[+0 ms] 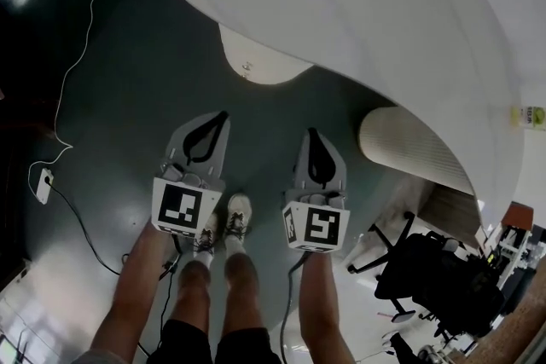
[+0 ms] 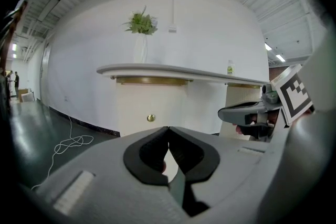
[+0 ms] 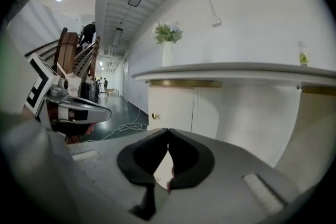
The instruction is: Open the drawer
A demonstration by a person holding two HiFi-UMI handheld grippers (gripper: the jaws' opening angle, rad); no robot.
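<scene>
Left gripper [image 1: 220,120]: jaws were clenched on nothing.
Right gripper [image 1: 311,136]: clenched likewise, empty.
Risk: knob [image 1: 246,68], upper centre, could be bumped, not gripped, unless jaws were opened.

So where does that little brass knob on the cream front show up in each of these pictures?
Head view: the knob is upper centre, tucked just under the counter's near edge.
Left gripper view: the knob is just left of centre, well below the countertop.
Right gripper view: the knob is left of centre, at mid height.
Shared landmark: the curved white counter overhangs it in all three.
</scene>
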